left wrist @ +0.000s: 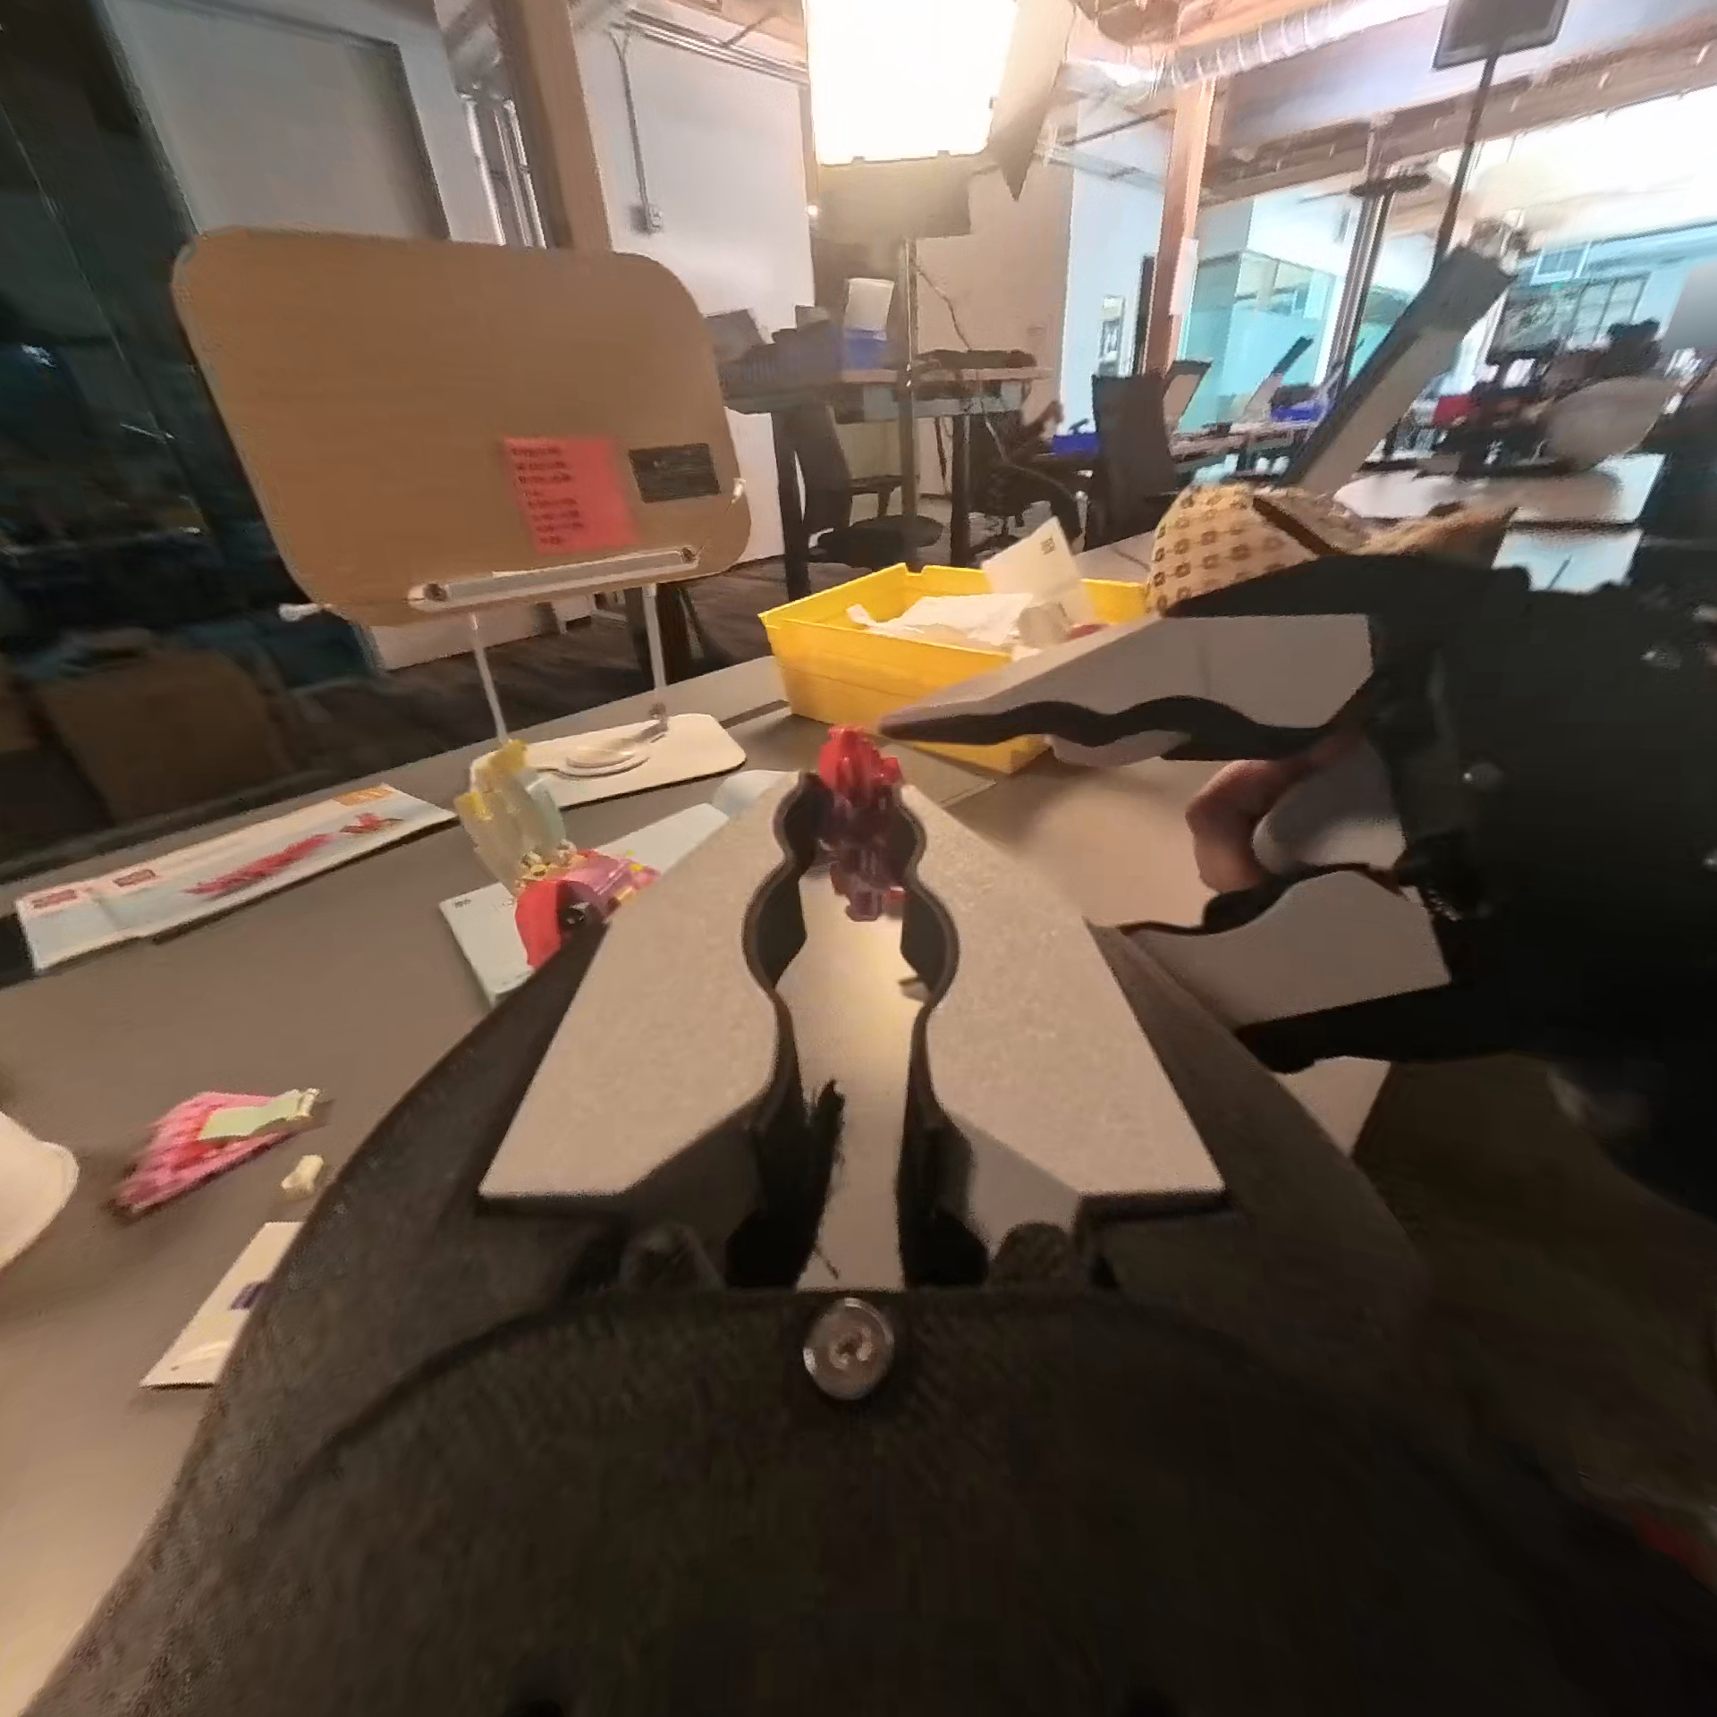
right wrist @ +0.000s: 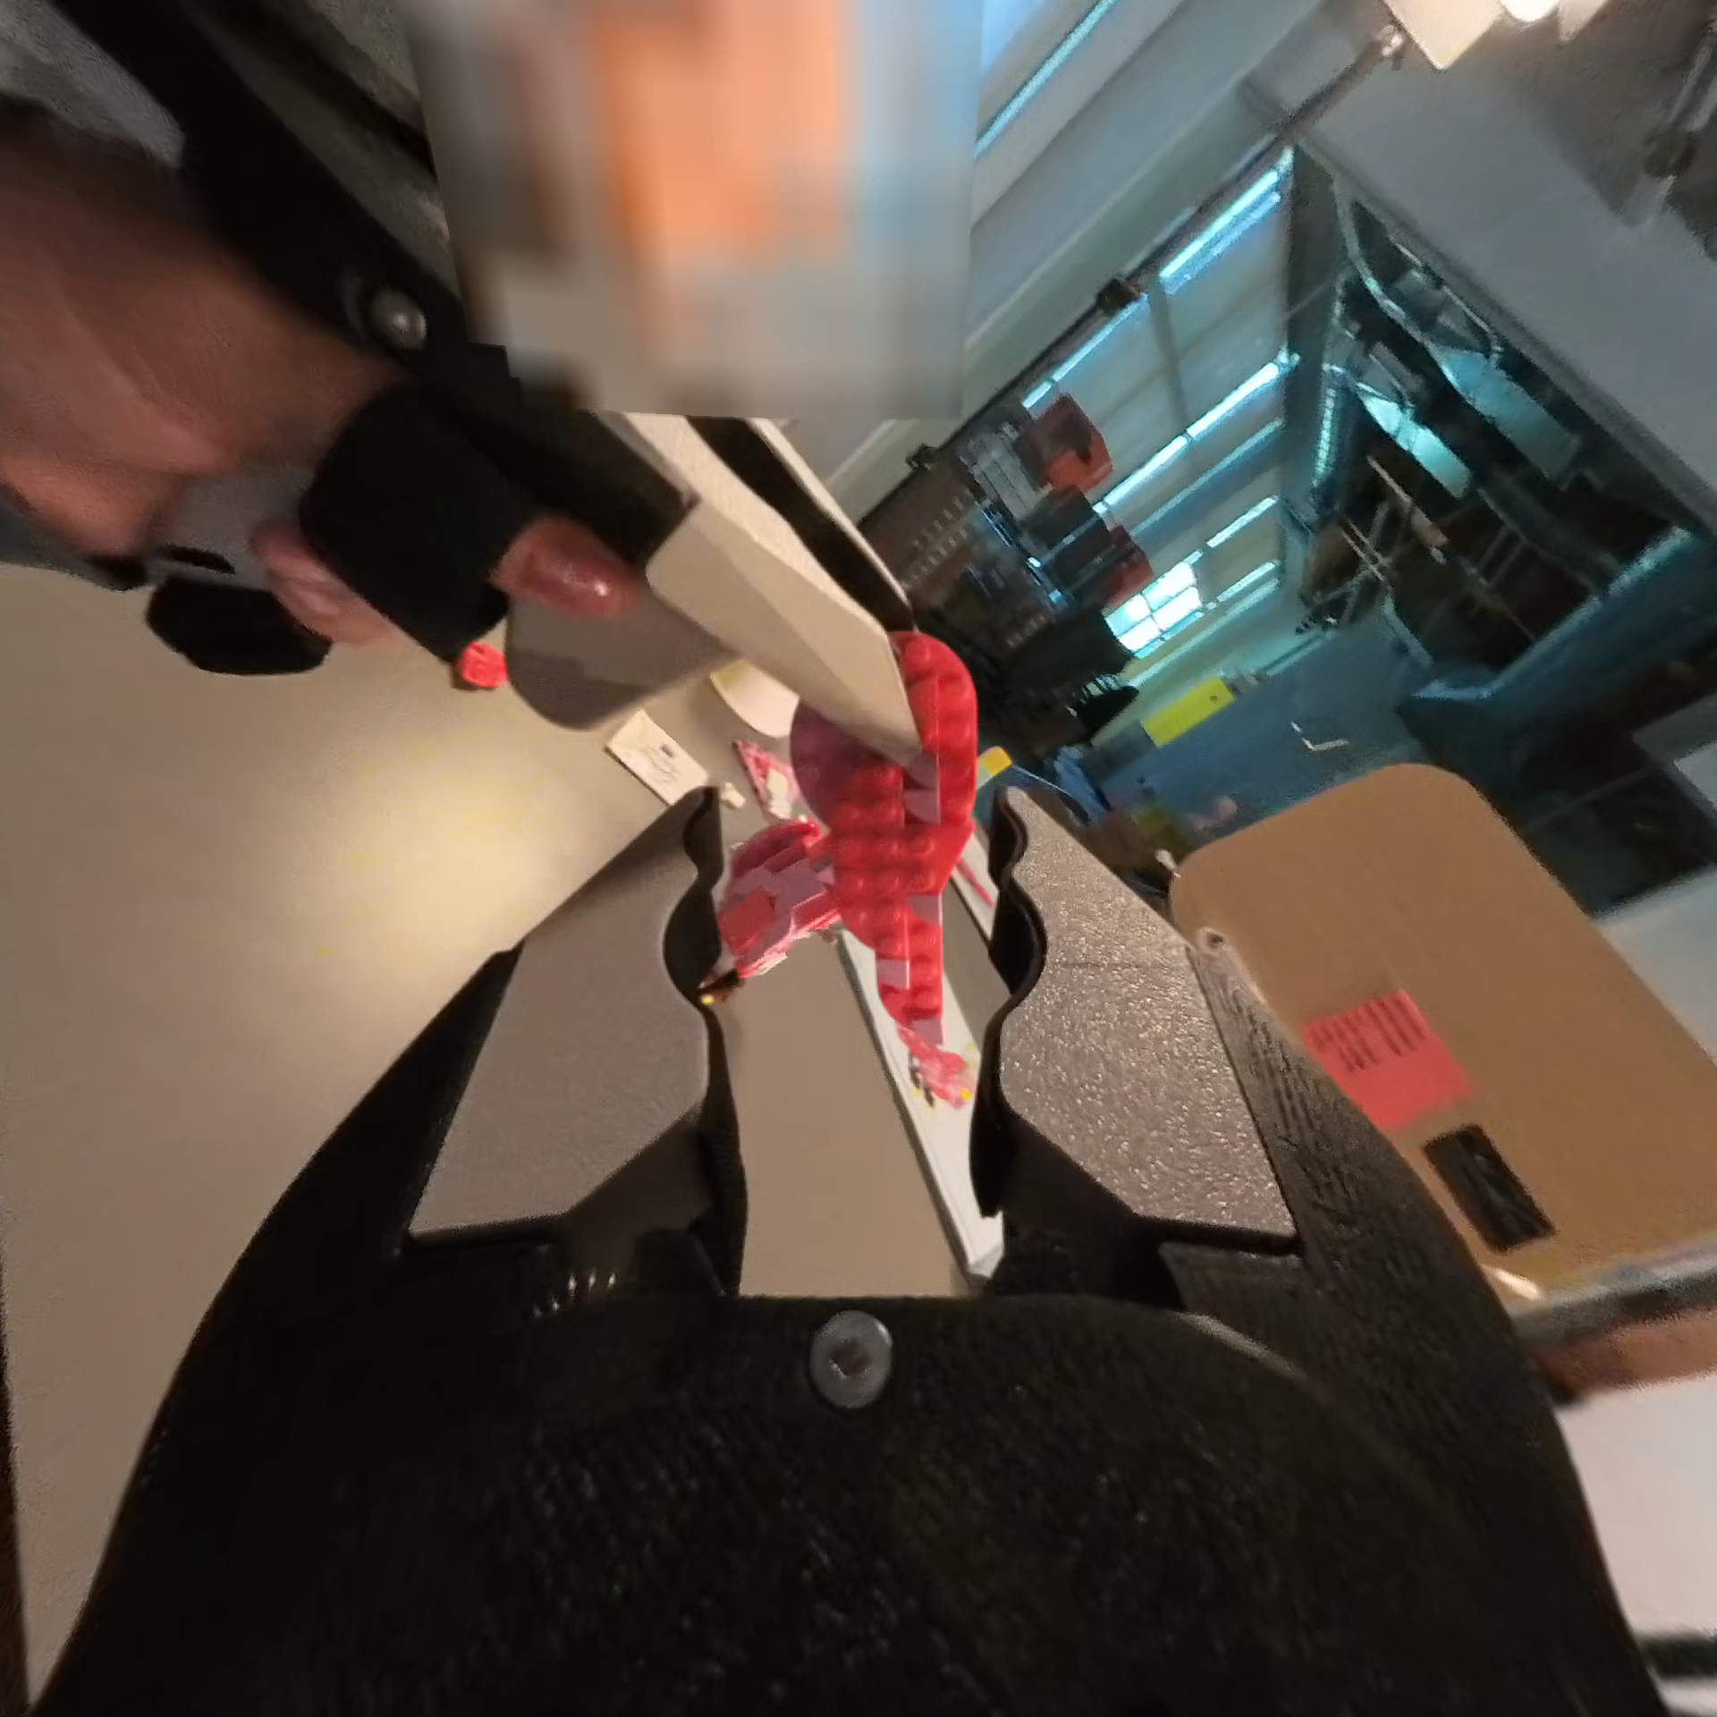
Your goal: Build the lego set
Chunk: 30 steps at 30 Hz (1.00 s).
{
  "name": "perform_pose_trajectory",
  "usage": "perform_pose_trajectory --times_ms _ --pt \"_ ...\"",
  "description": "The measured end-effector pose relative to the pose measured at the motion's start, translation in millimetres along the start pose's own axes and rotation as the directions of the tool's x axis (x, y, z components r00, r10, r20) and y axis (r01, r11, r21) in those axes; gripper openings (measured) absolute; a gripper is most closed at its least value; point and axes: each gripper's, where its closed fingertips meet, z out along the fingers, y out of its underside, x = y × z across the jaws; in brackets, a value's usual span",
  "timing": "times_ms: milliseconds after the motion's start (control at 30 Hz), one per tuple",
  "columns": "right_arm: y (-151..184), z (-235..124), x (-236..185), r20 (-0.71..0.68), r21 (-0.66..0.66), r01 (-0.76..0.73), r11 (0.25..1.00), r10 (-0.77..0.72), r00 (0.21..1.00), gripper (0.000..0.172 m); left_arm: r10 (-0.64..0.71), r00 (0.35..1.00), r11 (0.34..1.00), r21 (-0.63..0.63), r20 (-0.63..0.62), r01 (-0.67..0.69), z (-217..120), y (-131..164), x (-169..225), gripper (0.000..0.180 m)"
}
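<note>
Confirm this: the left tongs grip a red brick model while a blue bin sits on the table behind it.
Wrong colour: the bin is yellow, as the left wrist view shows. The left tongs do grip the red brick model, with the bin on the table behind.

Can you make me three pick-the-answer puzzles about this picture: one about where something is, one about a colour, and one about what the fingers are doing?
1. Where is the yellow tray?
A. On the table, behind the grippers
B. On the floor
C. On the wooden stand

2. What colour is the brick model between the left gripper's fingers?
A. Green
B. Red
C. Blue

3. How do the right gripper's fingers stand?
A. Wide apart
B. Squeezed on a cup
C. Folded away

Answers: 1 A, the tray rests on the grey table past the fingertips. 2 B, its studs are red. 3 A, gaps show between both fingers and the model, which the left gripper pinches.
</note>
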Motion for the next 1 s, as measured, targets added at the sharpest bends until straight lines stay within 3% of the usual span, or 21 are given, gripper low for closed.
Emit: perform_pose_trajectory --times_ms 200,467,500,567,700,767,833,900,1000 --pt "6 8 2 -0.011 -0.030 -0.008 1.000 0.008 1.000 0.039 0.100 0.995 0.994 -0.046 0.012 -0.100 9 12 6 0.012" --pt "25 13 1 0.042 -0.029 -0.031 0.999 0.032 0.999 0.039 0.182 0.983 0.980 -0.086 0.026 -0.180 19 25 4 0.013" --pt "28 14 1 0.053 -0.008 -0.046 0.999 0.046 0.998 0.039 0.189 0.982 0.979 -0.081 0.000 -0.188 19 26 6 0.016" --pt "36 14 3 0.101 0.049 -0.119 0.992 0.113 0.988 0.039 0.234 0.972 0.971 -0.041 -0.029 -0.235 12 23 3 0.044" --pt "54 13 3 0.353 0.197 -0.328 0.924 0.246 0.903 0.039 0.313 0.949 0.947 -0.058 -0.031 -0.315 9 35 -39 0.073" --pt "71 20 6 0.447 0.192 -0.410 0.892 0.293 0.845 0.038 0.263 0.962 0.953 -0.136 -0.079 -0.272 23 55 -65 0.093" --pt "87 30 10 0.524 0.165 -0.491 0.856 0.346 0.778 0.039 0.168 0.964 0.944 -0.249 -0.205 -0.217 39 85 -79 0.106" --pt "99 41 16 0.573 0.144 -0.547 0.825 0.381 0.726 0.039 0.100 0.936 0.927 -0.310 -0.337 -0.211 50 107 -80 0.104" --pt "106 54 22 0.616 0.135 -0.608 0.782 0.415 0.670 0.039 0.140 0.891 0.916 -0.286 -0.432 -0.282 60 115 -84 0.084"
